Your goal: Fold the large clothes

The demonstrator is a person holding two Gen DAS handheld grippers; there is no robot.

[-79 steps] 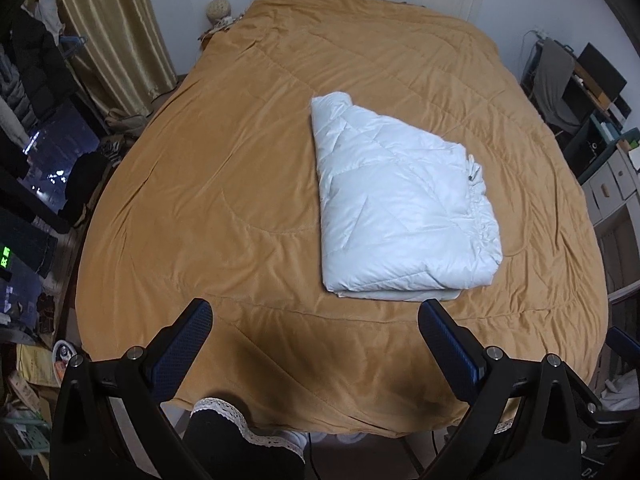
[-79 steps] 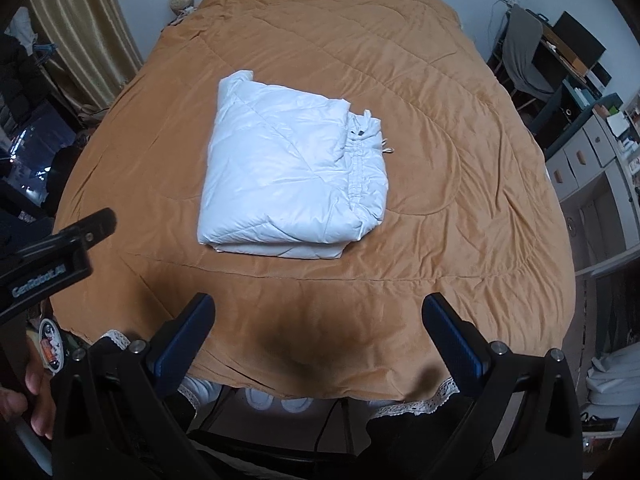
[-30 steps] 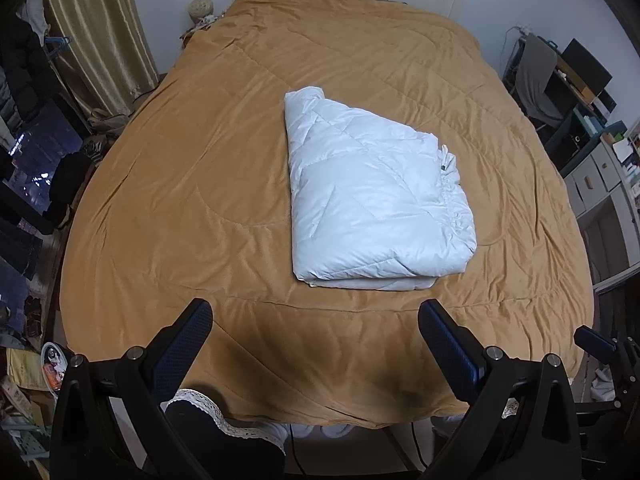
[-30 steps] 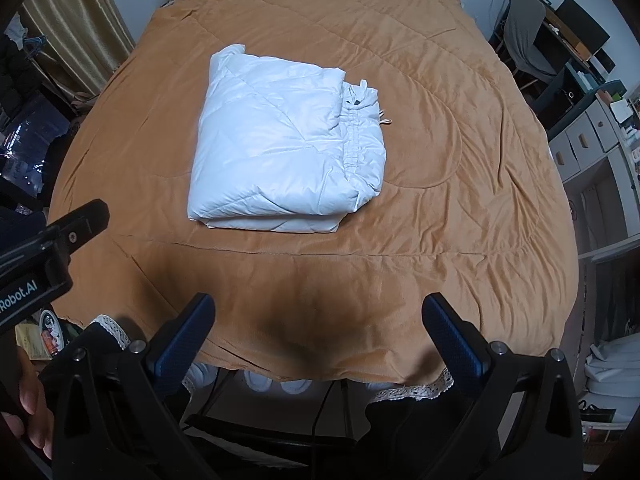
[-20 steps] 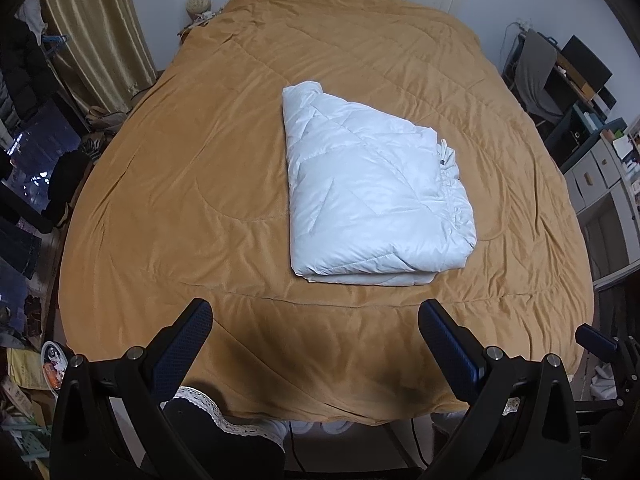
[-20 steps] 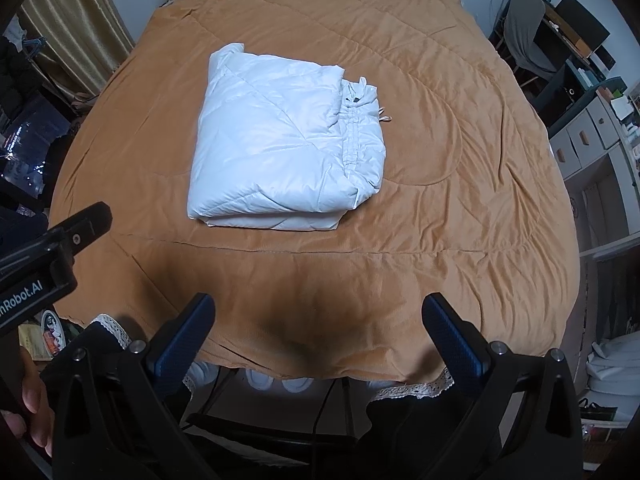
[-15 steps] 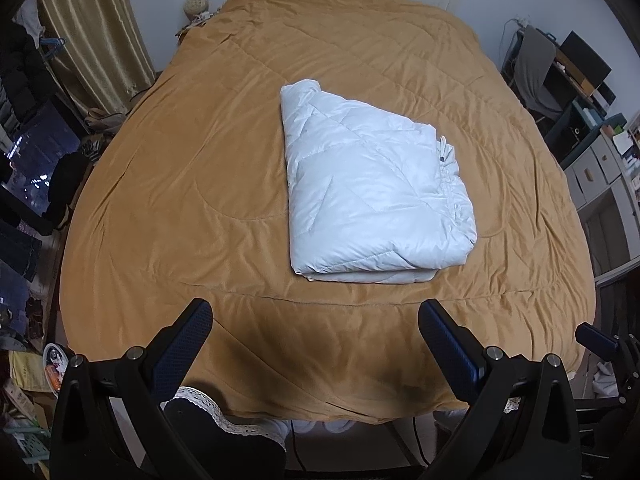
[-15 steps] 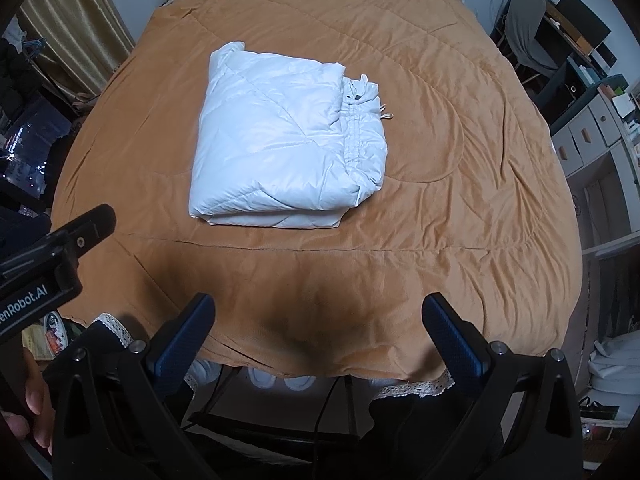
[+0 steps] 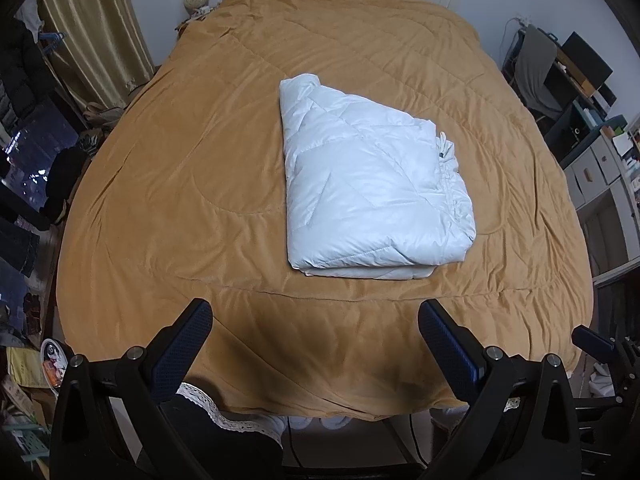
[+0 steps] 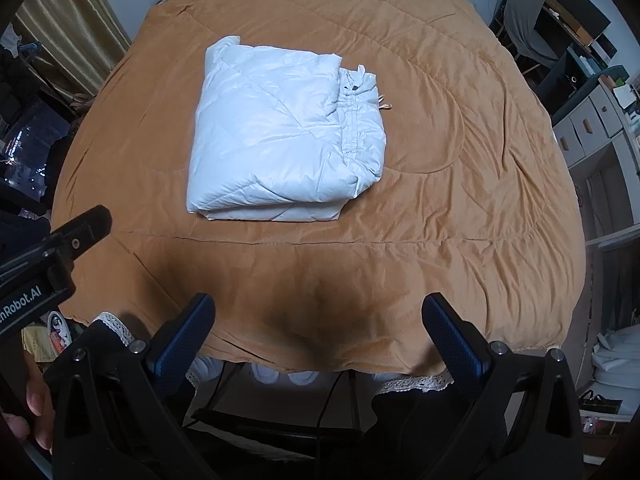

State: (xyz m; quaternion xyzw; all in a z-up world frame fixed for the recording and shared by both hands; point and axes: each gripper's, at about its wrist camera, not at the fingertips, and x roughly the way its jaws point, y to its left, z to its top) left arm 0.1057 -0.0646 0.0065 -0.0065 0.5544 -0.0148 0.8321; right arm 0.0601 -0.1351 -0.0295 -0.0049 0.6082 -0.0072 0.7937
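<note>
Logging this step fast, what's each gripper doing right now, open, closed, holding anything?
Left gripper: open, holding nothing, above the near edge of the bed.
Right gripper: open, holding nothing; the folded white jacket lies untouched ahead.

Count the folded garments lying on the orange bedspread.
1. A white quilted puffer garment, folded into a thick rectangle, lies near the middle of the orange quilted bedspread. Both grippers are open and clear of it. Nothing else is on the bedspread.

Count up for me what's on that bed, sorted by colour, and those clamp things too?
White folded puffy garment: 1
Tan-orange bedspread: 1
Black clamps with blue pads, both open and empty: 2, left gripper and right gripper
Total: 4
</note>
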